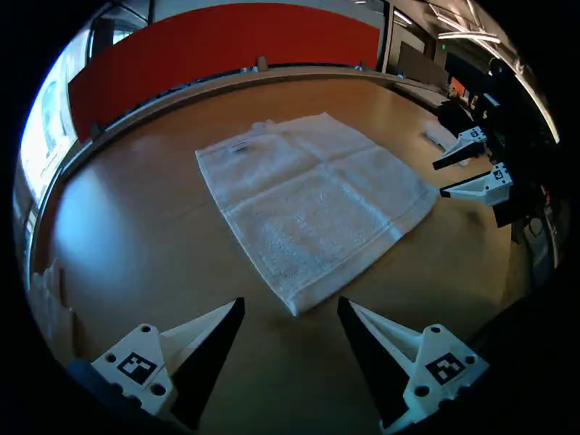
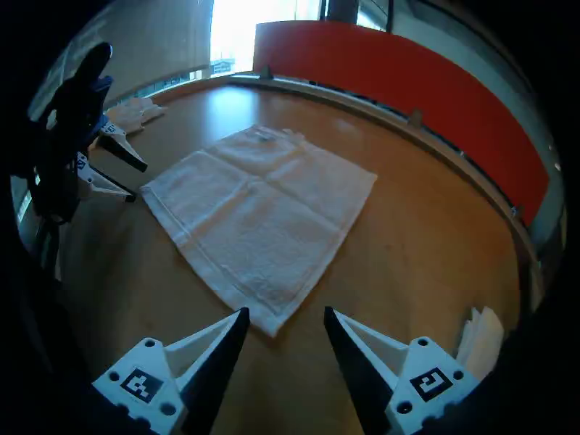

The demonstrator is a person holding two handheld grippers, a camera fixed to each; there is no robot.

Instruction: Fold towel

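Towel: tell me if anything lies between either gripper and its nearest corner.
Nothing visible does. The towel lies flat on the table. One corner sits just ahead of the open left gripper, another just ahead of the open right gripper.

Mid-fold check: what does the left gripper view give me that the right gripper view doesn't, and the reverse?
Left gripper view: the right gripper seen from outside, farther off, open at the right-hand corner of the towel, plus ceiling lights. Right gripper view: the left gripper seen from outside, open at the towel's left-hand corner. Both: the white towel lying flat on the wooden table, its near corner just ahead of that camera's own open fingers, and the red panel behind.
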